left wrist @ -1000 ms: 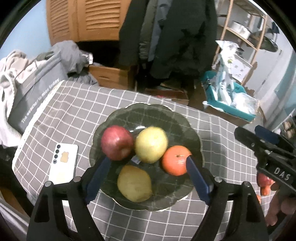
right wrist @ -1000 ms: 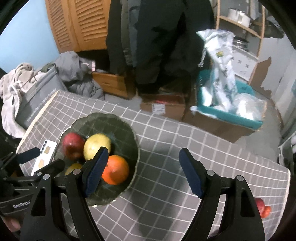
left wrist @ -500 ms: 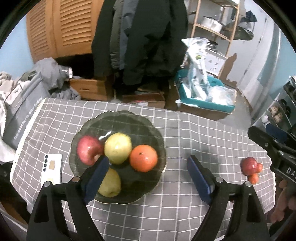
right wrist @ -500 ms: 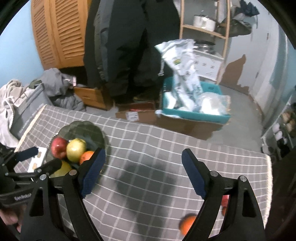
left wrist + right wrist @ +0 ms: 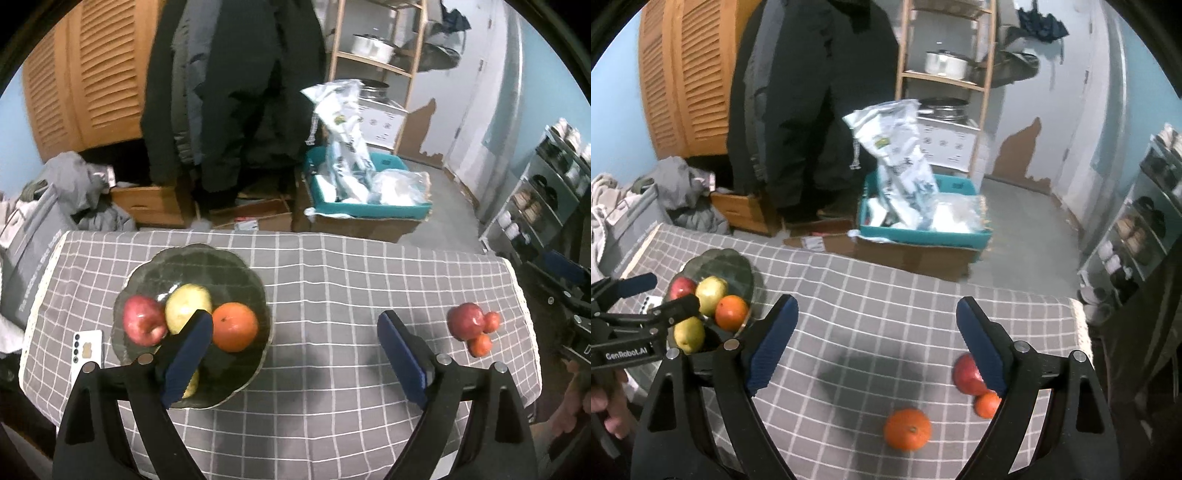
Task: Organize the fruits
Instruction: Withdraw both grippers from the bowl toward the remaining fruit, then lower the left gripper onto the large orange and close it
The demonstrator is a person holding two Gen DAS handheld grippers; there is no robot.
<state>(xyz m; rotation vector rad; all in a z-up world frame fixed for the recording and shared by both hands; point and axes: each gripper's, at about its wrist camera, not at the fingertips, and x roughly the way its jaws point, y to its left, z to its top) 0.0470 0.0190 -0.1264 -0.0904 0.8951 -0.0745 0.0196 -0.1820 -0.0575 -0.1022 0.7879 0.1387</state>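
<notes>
Both claws opening and empty, left gripper and right gripper; dark scalloped glass plate of fruit sits near the grey checked tablecloth's left edge; loose round orange lies near its right edge; bare cloth between.

The middle of the checked tablecloth lies bare, a wide lane between the dark plate at the left end and the loose fruit at the right. The plate is crowded with a red apple, two pears and an orange, leaving room only along its far rim. A phone lies just beside the plate, near the left edge. At the right, a lone orange sits apart from a red apple and small oranges clustered by the edge.
</notes>
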